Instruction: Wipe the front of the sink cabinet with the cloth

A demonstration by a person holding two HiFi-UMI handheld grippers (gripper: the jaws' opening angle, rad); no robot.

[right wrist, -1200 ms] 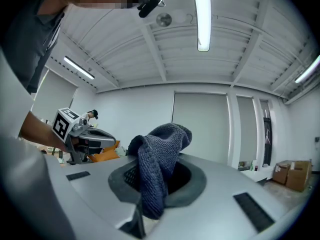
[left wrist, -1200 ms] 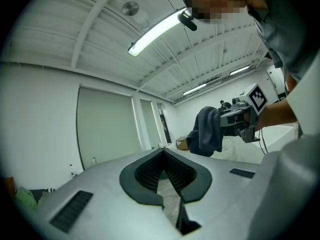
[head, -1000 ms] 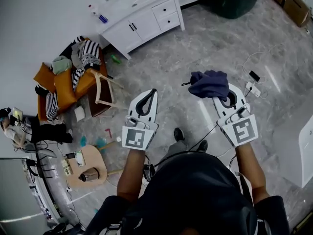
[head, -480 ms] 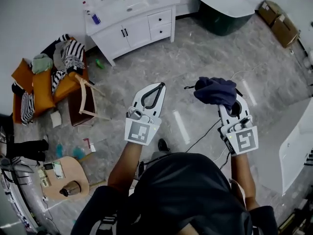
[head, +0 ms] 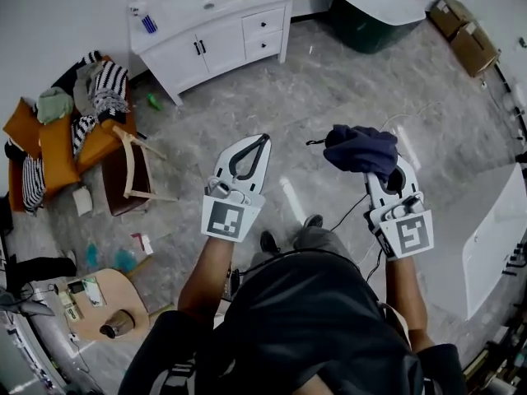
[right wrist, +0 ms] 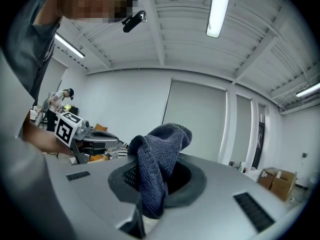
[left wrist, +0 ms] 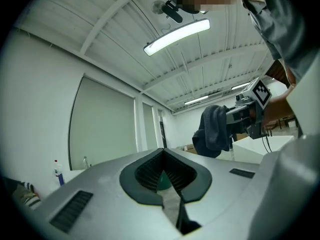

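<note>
The white sink cabinet (head: 216,42) stands against the far wall at the top of the head view, well away from both grippers. A dark blue cloth (head: 360,149) bunches over the tips of my right gripper (head: 377,164), which is shut on it; in the right gripper view the cloth (right wrist: 159,154) hangs folded out of the jaws. My left gripper (head: 262,139) is held level beside it, shut with nothing in it. In the left gripper view its jaws (left wrist: 162,153) meet at the tip, with the cloth (left wrist: 212,131) off to the right.
An orange seat piled with clothes (head: 62,130) and a wooden chair (head: 136,171) stand left. A dark green tub (head: 375,15) and cardboard boxes (head: 459,25) are at the top right. A cable (head: 346,212) crosses the marble floor. A small round table (head: 99,303) is at the lower left.
The head view has shifted: the cabinet and the seat have slid towards the upper left. Both grippers keep their pose, the cloth still in the right one.
</note>
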